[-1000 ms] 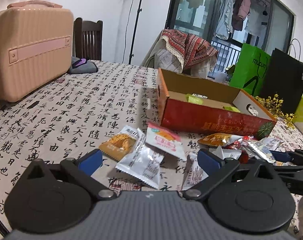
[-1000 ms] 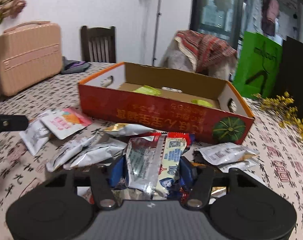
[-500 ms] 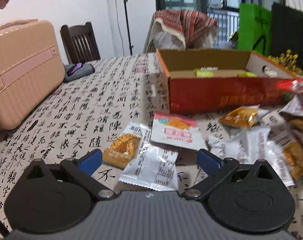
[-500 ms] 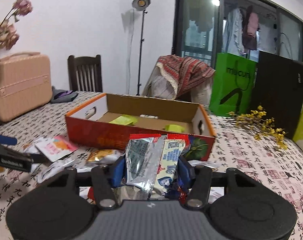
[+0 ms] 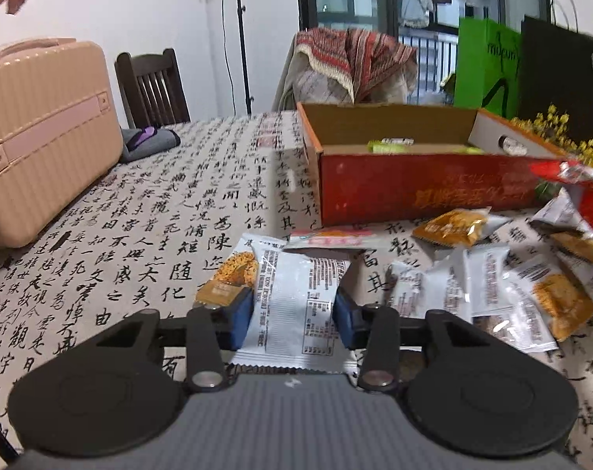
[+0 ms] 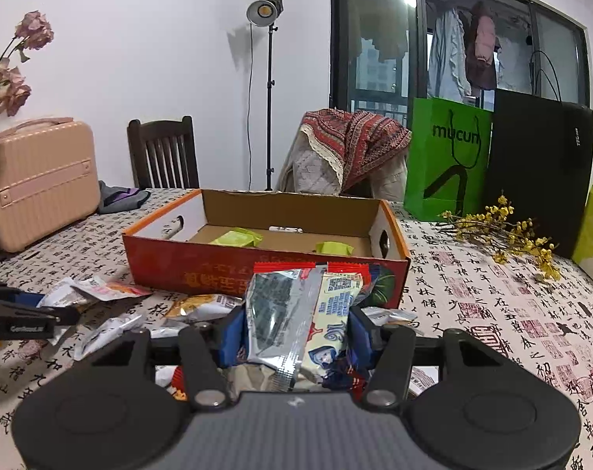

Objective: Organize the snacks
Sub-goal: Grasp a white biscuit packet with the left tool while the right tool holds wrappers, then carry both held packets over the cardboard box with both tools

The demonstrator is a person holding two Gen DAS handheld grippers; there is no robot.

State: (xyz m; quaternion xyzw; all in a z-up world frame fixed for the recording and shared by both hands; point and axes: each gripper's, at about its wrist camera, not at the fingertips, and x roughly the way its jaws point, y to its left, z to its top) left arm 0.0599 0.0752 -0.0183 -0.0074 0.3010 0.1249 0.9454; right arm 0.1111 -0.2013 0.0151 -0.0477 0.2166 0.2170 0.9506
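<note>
Both jaws grip: my left gripper has just closed on a white foil snack packet, my right gripper clamps a red-edged silver snack wrapper.

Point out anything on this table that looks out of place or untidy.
Snack packets lie scattered and overlapping on the tablecloth in front of the red box, which holds only a few green packets. Nothing looks spilled or torn. Each gripper is shut on a packet.
</note>
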